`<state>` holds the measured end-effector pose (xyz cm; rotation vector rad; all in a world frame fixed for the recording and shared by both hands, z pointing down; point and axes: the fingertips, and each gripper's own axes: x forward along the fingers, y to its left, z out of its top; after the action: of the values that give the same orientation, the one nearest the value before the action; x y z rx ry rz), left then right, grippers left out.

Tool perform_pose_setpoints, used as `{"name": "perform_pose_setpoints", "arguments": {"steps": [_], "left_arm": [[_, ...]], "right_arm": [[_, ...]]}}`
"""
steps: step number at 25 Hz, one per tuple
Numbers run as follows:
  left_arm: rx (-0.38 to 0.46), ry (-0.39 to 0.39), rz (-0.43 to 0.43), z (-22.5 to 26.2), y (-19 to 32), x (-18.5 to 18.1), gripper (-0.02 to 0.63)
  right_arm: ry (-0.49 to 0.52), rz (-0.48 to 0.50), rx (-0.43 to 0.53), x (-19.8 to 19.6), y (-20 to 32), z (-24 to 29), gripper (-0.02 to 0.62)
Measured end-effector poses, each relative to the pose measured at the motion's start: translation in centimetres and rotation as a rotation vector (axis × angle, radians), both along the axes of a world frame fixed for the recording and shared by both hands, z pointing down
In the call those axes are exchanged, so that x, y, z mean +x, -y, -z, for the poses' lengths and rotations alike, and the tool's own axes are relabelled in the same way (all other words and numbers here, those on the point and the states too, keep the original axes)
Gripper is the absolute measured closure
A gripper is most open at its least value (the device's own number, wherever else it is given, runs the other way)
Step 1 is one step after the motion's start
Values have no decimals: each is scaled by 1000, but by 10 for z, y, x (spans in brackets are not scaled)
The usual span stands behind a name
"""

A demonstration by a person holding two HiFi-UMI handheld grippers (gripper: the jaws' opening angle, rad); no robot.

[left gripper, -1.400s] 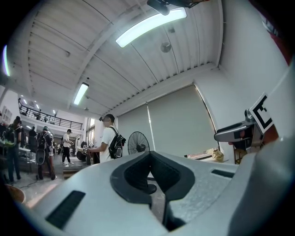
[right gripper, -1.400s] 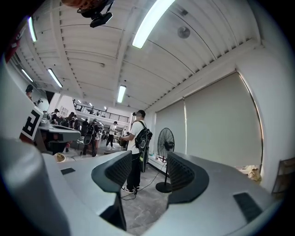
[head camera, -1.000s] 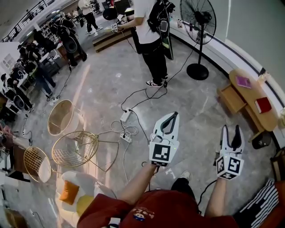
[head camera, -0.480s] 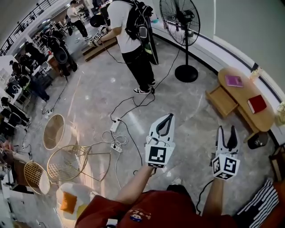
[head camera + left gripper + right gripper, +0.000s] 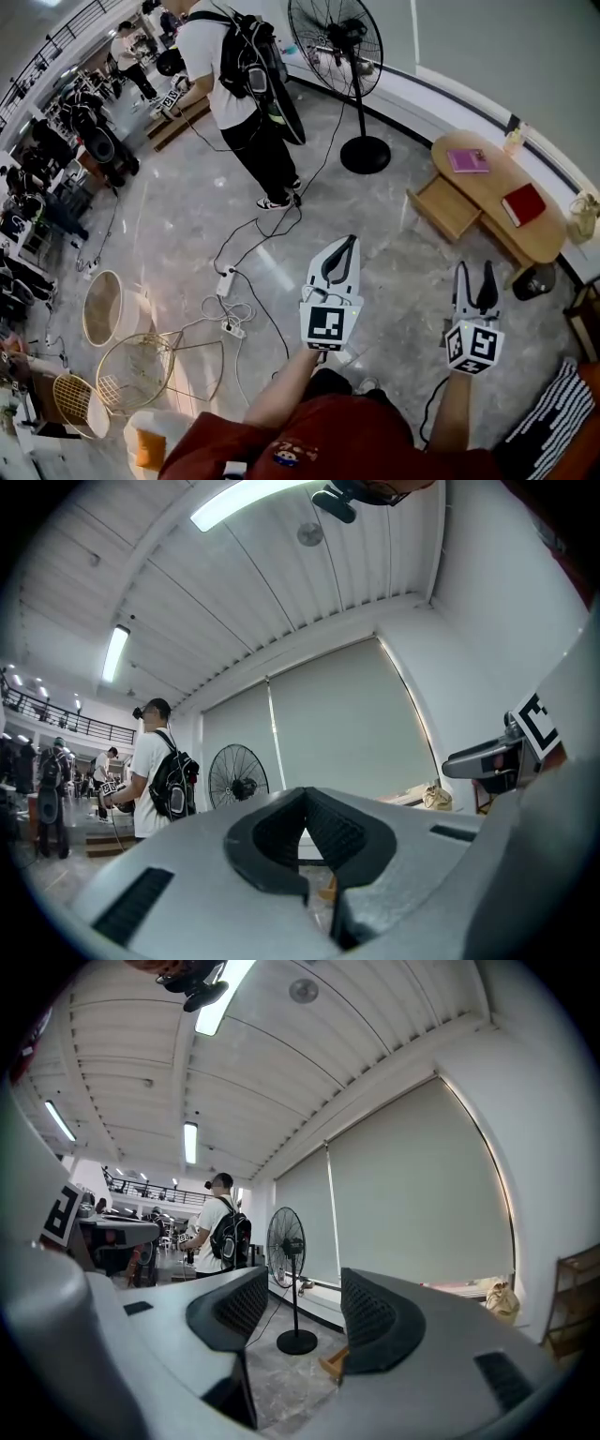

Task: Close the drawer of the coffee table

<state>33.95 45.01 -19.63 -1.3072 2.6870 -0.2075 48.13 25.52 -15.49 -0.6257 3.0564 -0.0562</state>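
The oval wooden coffee table (image 5: 489, 187) stands at the upper right of the head view, by the wall. Its drawer (image 5: 446, 208) is pulled out toward the floor's middle. A purple book (image 5: 466, 160) and a red book (image 5: 523, 204) lie on top. My left gripper (image 5: 345, 242) is held in the air well short of the drawer, its jaws shut with nothing between them (image 5: 306, 792). My right gripper (image 5: 475, 268) floats below the table's near end, open and empty (image 5: 305, 1283). Through its jaws a corner of the drawer (image 5: 334, 1361) shows.
A standing fan (image 5: 343, 42) rises left of the table on a round base (image 5: 366, 155). A person with a backpack (image 5: 234, 66) stands beyond. Cables and power strips (image 5: 228, 281) trail across the floor. Wire chairs (image 5: 141, 370) sit lower left; a dark bin (image 5: 534, 279) stands by the table.
Both grippers have travelled forward with me toward the coffee table, which now lies nearer and further left in the head view. Their jaws look the same as before.
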Motion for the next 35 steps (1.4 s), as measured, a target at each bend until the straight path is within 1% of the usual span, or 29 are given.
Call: {"name": "perform_pose_setpoints", "arguments": {"steps": [4,11,13,20,25,31,35], "left_arm": [[6,-7,-25,-9,14,-20,598],[42,-12,-69,-19,38,-85,598],[45,-13,-79,-20,46,-111,598],[33,-61,-102,-19,57,-213,598],[35,-73,-98,-27,51,-278,598],[49,-73,-103,-30,47,-338,598],[67,-111,-114,-45,54,-368,598]], "right_arm": [[-12,-28,8,-13,9,-6,373],[-39,-96,41,-58,27,-11,373],[-45,-112,45,-80,32,-11,373],[-84,-124,70,-176,36,1,373],[-93,-128,75,-241,34,-3,373],[-98,-137,85,-299,31,-4,373],[-133,-150,120,-324,31,-7,371]]}}
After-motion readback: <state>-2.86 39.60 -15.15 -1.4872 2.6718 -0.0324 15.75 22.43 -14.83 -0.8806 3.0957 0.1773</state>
